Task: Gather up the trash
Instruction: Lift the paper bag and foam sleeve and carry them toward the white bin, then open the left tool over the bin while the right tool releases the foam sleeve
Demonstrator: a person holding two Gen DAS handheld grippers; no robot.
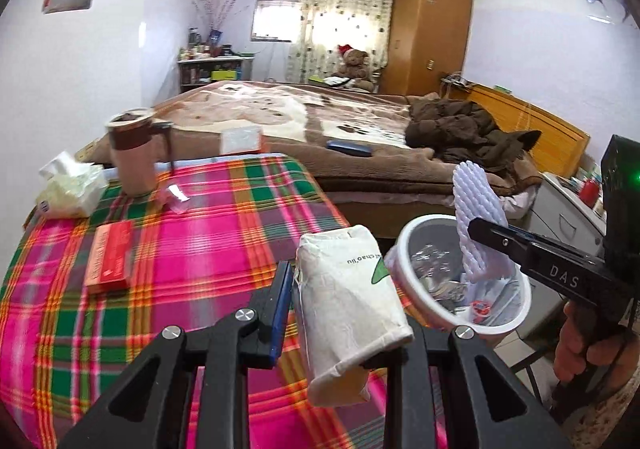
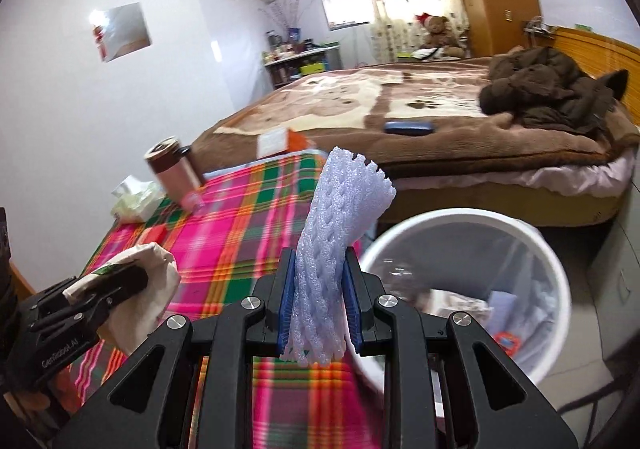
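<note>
Both grippers carried trash beside the bin.

The left gripper (image 1: 340,313) was clamped on a crumpled white paper bag (image 1: 352,309) above the plaid tablecloth (image 1: 180,249) edge. The right gripper (image 2: 320,313) squeezed a white foam net sleeve (image 2: 336,241) upright between its blue pads, just above the near rim of the white trash bin (image 2: 560,273).

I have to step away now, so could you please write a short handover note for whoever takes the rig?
Left tool: shut on the cream paper bag, above the plaid table.
Right tool: shut on the white foam net, at the rim of the white bin.
Done: bin already holds some trash.
Left: drop both items into the bin; a small clear wrapper by the mug may be next.
</note>
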